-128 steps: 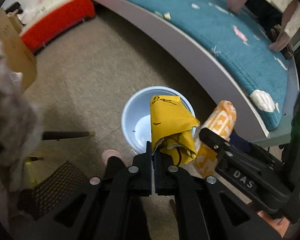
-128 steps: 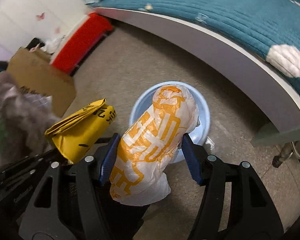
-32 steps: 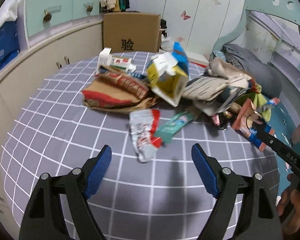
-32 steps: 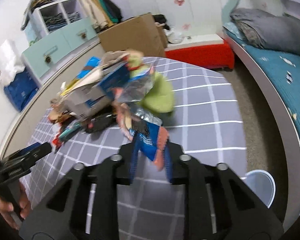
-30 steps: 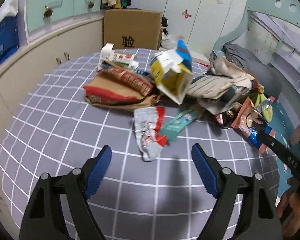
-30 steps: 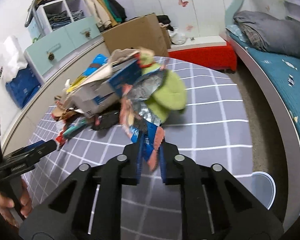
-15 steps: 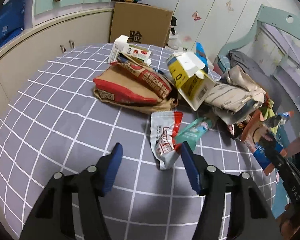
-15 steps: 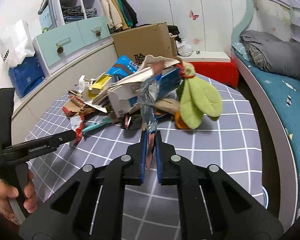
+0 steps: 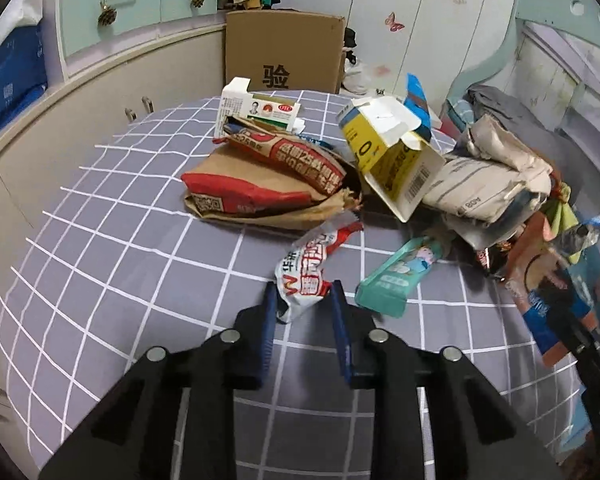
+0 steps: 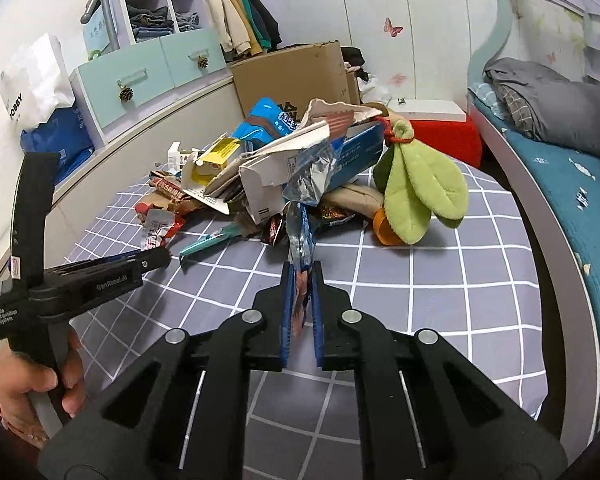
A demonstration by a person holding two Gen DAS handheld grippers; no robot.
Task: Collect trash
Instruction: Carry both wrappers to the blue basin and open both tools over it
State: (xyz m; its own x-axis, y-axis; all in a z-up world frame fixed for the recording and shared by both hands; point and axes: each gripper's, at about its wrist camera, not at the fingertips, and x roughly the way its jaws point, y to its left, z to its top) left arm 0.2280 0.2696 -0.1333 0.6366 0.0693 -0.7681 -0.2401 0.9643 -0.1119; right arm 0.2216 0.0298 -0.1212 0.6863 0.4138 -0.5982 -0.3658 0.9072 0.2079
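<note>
The left tool (image 9: 303,297) has just been closing; its jaws now flank the near end of a red-and-white wrapper (image 9: 308,270) lying on the checked table (image 9: 112,264). The right tool (image 10: 301,280) is clamped tight on a blue foil packet (image 10: 300,232), which rises out ahead of it.
</note>
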